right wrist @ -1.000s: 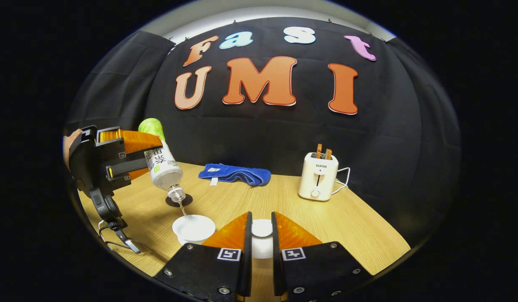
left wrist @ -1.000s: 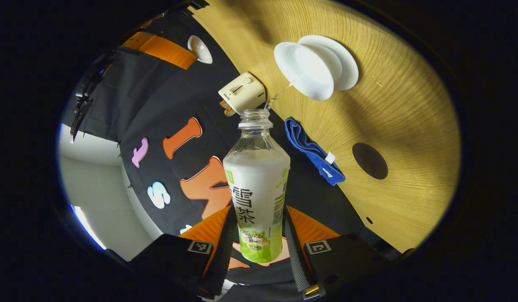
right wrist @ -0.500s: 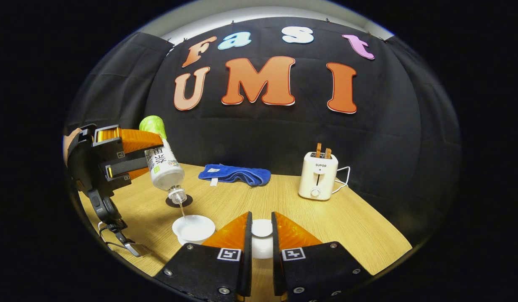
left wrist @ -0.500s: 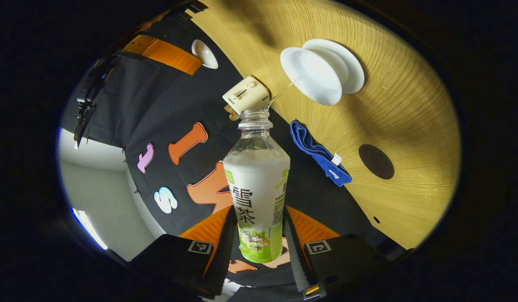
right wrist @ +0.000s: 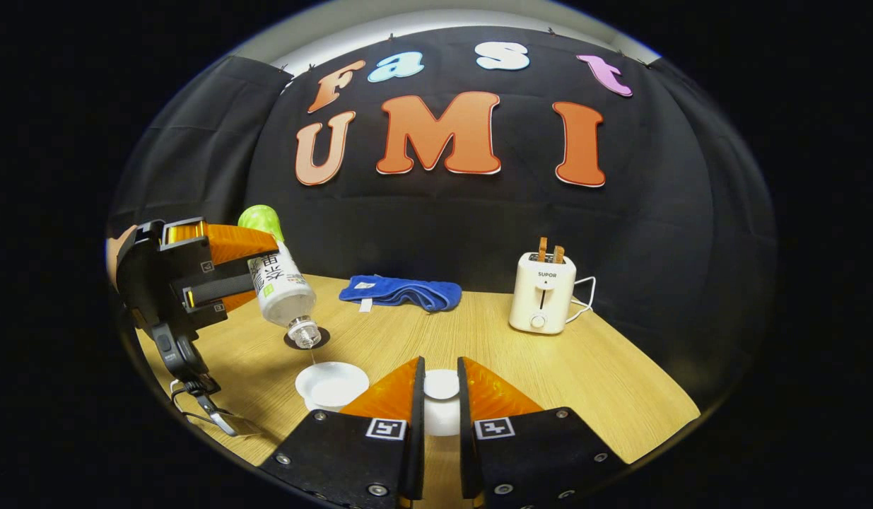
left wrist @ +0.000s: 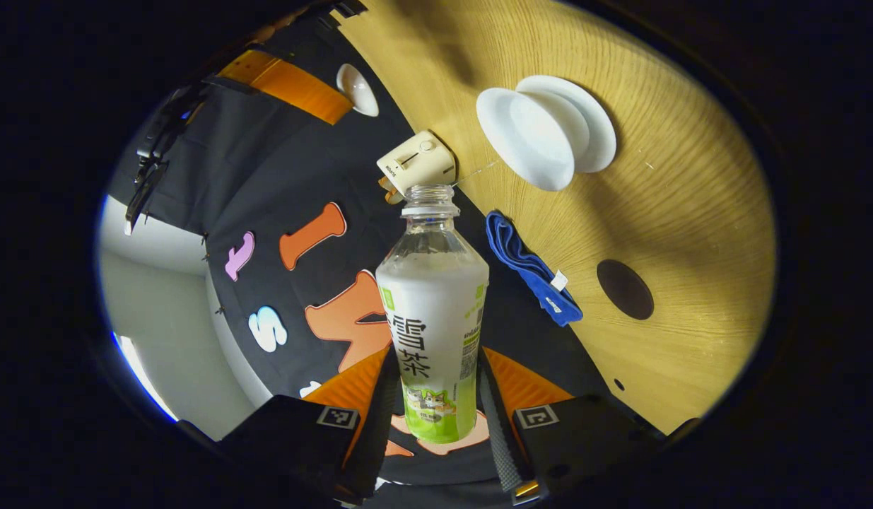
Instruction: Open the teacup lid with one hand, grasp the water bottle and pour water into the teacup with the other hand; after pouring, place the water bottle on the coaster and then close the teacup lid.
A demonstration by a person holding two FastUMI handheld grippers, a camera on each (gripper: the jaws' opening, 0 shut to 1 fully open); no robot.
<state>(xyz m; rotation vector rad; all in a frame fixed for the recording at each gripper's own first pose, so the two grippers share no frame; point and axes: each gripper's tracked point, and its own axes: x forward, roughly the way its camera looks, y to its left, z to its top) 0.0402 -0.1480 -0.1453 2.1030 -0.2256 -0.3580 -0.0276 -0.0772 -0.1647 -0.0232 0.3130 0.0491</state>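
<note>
The wooden table (right wrist: pixel 549 367) runs back to the booth's black cloth wall, with a blue towel (right wrist: pixel 401 292) at about 12 o'clock from the right gripper and a cream toaster (right wrist: pixel 544 293) toward 1 o'clock. The left gripper (left wrist: pixel 436 417) has both fingers clamped on the water bottle (left wrist: pixel 434 318), which is tipped neck-down over the open white teacup (right wrist: pixel 331 385); in the right gripper view a thin thread of water seems to fall from the mouth toward the cup, though it is faint. The right gripper (right wrist: pixel 440 403) holds the teacup lid (right wrist: pixel 441 385) pinched between its fingers, low over the table at about 3 o'clock from the cup. The dark coaster (right wrist: pixel 307 339) lies just behind the cup, at roughly 12 o'clock from it (in the left gripper view it sits at 4 o'clock from the cup). The risks, as I judge them: a weak stream can dribble down the neck and miss the rim, wetting the table; righting the bottle abruptly could fling drops; and the bottle's smooth label may slip in the grip while tilted. Swinging to the coaster so near the cup could also clip it.
</note>
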